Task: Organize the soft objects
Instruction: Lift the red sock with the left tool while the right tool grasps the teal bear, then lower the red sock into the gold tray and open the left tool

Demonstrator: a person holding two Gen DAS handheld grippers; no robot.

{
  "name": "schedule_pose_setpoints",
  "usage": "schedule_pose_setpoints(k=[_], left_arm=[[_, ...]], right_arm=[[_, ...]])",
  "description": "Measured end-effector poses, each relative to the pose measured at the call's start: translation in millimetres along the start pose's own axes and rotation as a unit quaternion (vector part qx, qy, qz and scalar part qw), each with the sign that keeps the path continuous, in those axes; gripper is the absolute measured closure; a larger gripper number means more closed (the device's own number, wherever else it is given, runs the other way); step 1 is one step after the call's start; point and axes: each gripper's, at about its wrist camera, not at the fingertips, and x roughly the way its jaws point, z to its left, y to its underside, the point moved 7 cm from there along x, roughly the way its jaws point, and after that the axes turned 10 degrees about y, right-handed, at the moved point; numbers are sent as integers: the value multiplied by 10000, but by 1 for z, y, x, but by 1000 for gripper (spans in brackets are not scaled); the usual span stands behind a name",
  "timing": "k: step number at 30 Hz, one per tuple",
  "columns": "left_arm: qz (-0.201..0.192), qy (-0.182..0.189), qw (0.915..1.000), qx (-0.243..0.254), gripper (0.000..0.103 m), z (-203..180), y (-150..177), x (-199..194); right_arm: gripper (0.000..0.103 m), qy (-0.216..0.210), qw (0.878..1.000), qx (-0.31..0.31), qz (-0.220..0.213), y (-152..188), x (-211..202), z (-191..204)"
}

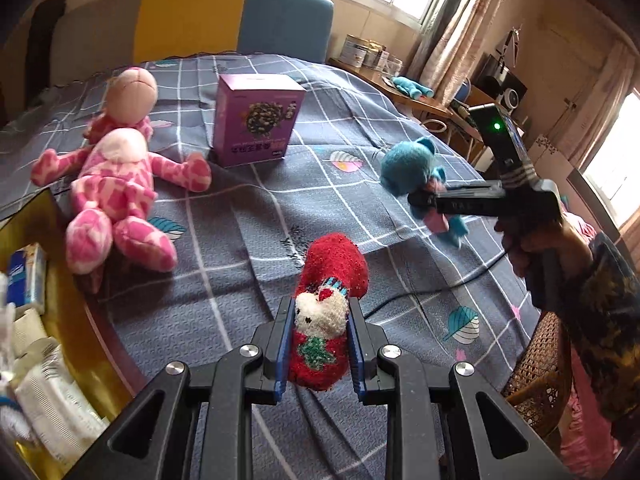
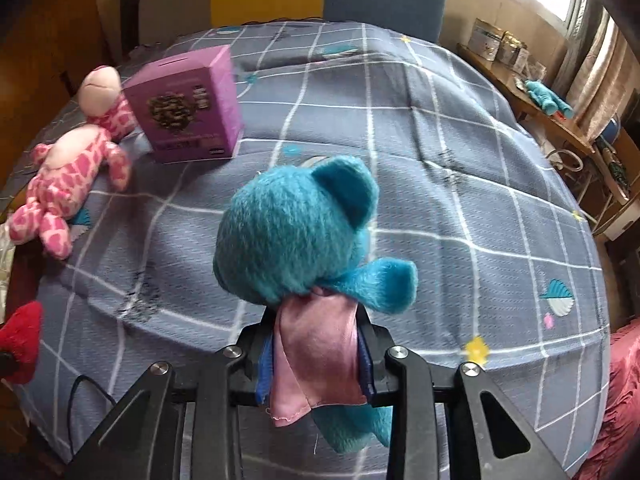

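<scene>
My left gripper (image 1: 318,312) is shut on a red fuzzy sock (image 1: 330,276) with a white bear face, held above the bed. My right gripper (image 2: 318,320) is shut on a blue plush bear (image 2: 296,224) with a pink scarf, lifted over the bed's middle. In the left wrist view the right gripper (image 1: 418,199) and the bear (image 1: 412,168) are at the right. A pink spotted plush toy (image 1: 116,184) lies on the bed at the left; it also shows in the right wrist view (image 2: 64,172). The sock's red tip (image 2: 22,332) shows at the left edge of the right wrist view.
A purple box (image 1: 256,120) stands on the grey checked bedspread (image 1: 224,240), also in the right wrist view (image 2: 188,108). A yellow-walled bin (image 1: 52,320) with packets is at the left. A black cable (image 1: 432,284) crosses the bed. A desk (image 1: 420,96) with clutter stands at the right.
</scene>
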Motion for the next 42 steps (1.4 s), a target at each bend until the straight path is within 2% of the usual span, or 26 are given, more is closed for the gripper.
schedule_pose_setpoints(k=[5, 10, 19, 26, 33, 36, 38, 42], left_arm=[[-205, -223, 9995, -46, 78, 7, 4, -23], [-428, -490, 9978, -97, 78, 16, 10, -47], [-708, -1040, 9917, -252, 78, 44, 23, -81], [-827, -1223, 9880, -459, 78, 63, 36, -99], [-977, -1234, 9844, -789, 78, 84, 44, -119], [-1139, -1169, 9791, -1215, 78, 108, 49, -138], [-1296, -1253, 9716, -1535, 78, 130, 54, -155], [-1557, -1392, 9493, -2350, 78, 183, 70, -188]], right_arm=[[70, -690, 9973, -172, 202, 24, -8, 75], [70, -783, 9957, -204, 447, 46, 4, 115], [69, -753, 9963, -11, 422, 51, 20, 114], [66, -918, 9948, 110, 421, 52, 22, 110], [65, -750, 9968, -18, 271, 55, 19, 114], [65, -740, 9969, -32, 251, 56, 18, 113], [65, -722, 9971, -33, 233, 56, 18, 114], [65, -692, 9974, -59, 204, 56, 18, 113]])
